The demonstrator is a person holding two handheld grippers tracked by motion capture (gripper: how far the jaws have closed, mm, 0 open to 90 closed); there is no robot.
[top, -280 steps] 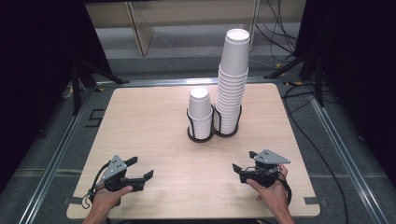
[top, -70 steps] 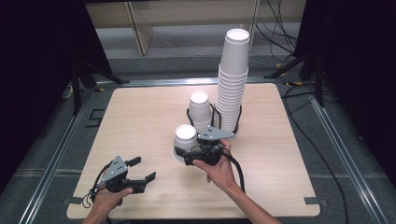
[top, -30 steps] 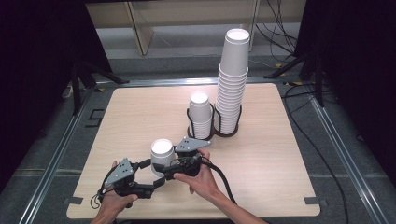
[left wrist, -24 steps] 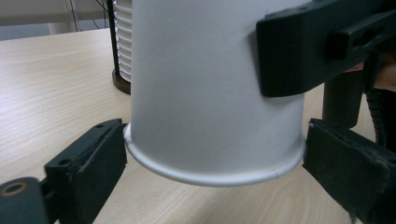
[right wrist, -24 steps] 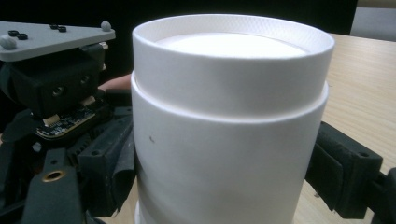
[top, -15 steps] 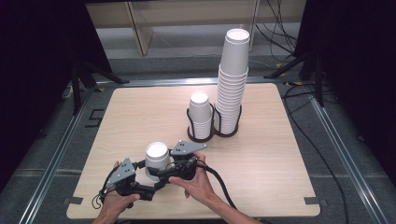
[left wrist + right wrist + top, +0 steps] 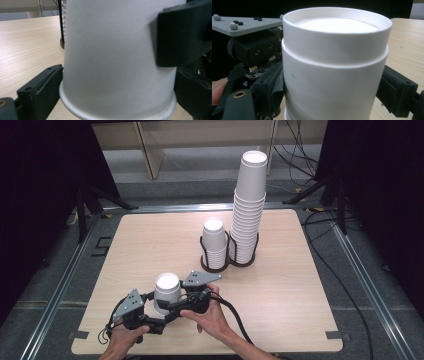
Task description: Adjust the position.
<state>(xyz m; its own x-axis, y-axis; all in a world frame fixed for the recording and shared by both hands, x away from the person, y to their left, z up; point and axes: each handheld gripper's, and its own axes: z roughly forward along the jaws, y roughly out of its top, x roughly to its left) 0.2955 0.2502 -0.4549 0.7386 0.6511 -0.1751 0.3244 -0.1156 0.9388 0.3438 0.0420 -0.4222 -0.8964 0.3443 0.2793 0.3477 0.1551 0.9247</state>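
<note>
White paper cups (image 7: 167,292), upside down, now sit between both grippers' fingers: right gripper (image 7: 186,304) clamps them, while left gripper (image 7: 156,319) has just been opening wide around the rim, readying separation.

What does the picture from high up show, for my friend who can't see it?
Two hands hold black grippers, the left gripper and the right gripper, around an upside-down white paper cup at the near edge of a wooden table. Farther back, a short cup stack and a tall cup stack stand in a black holder.
</note>
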